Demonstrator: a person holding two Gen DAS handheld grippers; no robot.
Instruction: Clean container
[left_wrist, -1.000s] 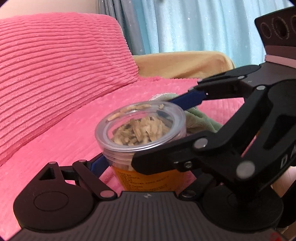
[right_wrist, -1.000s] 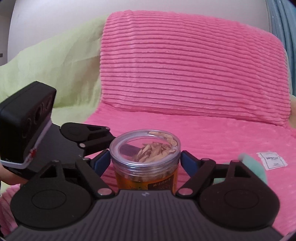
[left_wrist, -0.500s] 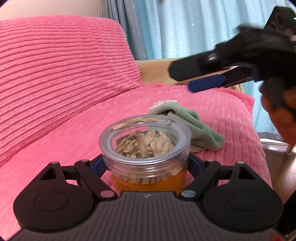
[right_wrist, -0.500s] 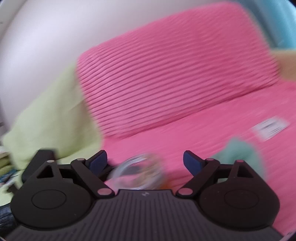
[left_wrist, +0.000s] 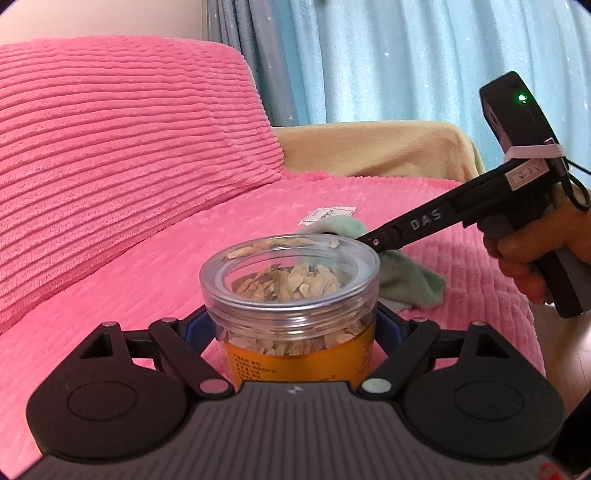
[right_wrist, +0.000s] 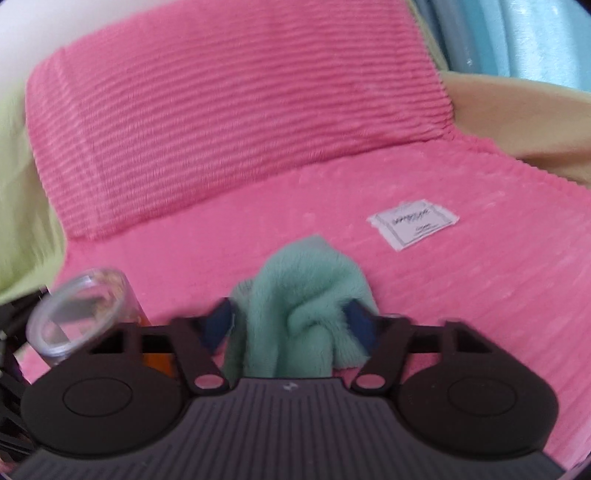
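Note:
A clear-lidded jar (left_wrist: 290, 280) of pale dried slices with an orange label stands upright on the pink seat, and my left gripper (left_wrist: 291, 326) is shut on its sides. The jar (right_wrist: 81, 310) also shows blurred at the lower left of the right wrist view. Just behind and to the right of it lies a crumpled green cloth (left_wrist: 406, 280). My right gripper (right_wrist: 288, 325), held by a hand (left_wrist: 535, 254), is open, with its blue fingers (right_wrist: 360, 325) on either side of the cloth (right_wrist: 306, 280), close against its folds.
A ribbed pink back cushion (left_wrist: 110, 166) rises behind the seat (right_wrist: 461, 295). A white fabric tag (right_wrist: 413, 223) lies beyond the cloth. A tan armrest (left_wrist: 369, 147) and blue curtain (left_wrist: 388, 55) are far right; a light green blanket (right_wrist: 22, 221) is at the left.
My right gripper has left the jar's lid, swung right and come down over the green cloth, its fingers a little closer together. The left gripper still holds the jar.

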